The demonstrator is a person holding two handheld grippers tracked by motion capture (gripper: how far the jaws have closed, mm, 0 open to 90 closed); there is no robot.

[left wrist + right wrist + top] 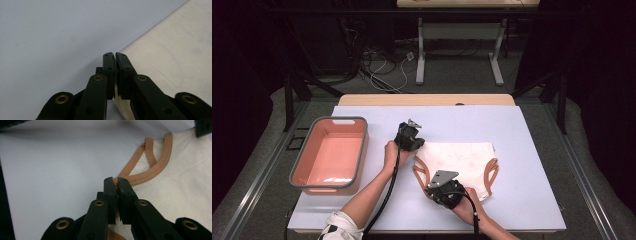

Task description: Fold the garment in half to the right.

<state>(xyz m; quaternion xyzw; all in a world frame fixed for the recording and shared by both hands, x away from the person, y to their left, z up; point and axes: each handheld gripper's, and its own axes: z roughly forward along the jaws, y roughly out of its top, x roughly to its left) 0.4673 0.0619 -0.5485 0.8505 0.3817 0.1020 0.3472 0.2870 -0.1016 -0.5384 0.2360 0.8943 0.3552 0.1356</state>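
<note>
Garment: cream sleeveless top [462, 162] w/ tan-orange trim, lying flat on pale lavender mat [522, 150], right of centre; armholes toward near & right edges; faint print on the front, too dim to read
Trim: tan-orange binding [150, 171] runs round the armhole; two strips meet in a narrow V near the top of the right gripper view
Left gripper [413, 145]: at the top's far-left corner; jaws closed down to a sliver w/ the cream fabric edge [122, 105] pinched between them; hand [391, 154] behind it, cable trailing back along the forearm
Right gripper [439, 192]: at the top's near-left armhole; jaws nipped tight on the trim strip, which comes out just past the tips; grey three-cornered plate on its body; hand [467, 207] grips it from the near side
Grippers vs each other: both on the top's left side, left one farther, right one nearer; apart, not touching
Tub: salmon-pink rectangular bin [357, 165] w/ grey rim & handle slots at both short ends, on the mat's left part; inside bare, pink floor w/ a pale glare patch at the near end; well apart from the top, left gripper between them
Mat on: light wood table [427, 100], its far edge showing beyond the mat
Beyond table: grey floor w/ loose cables [387, 65]; white legs of a second table [421, 50]
</note>
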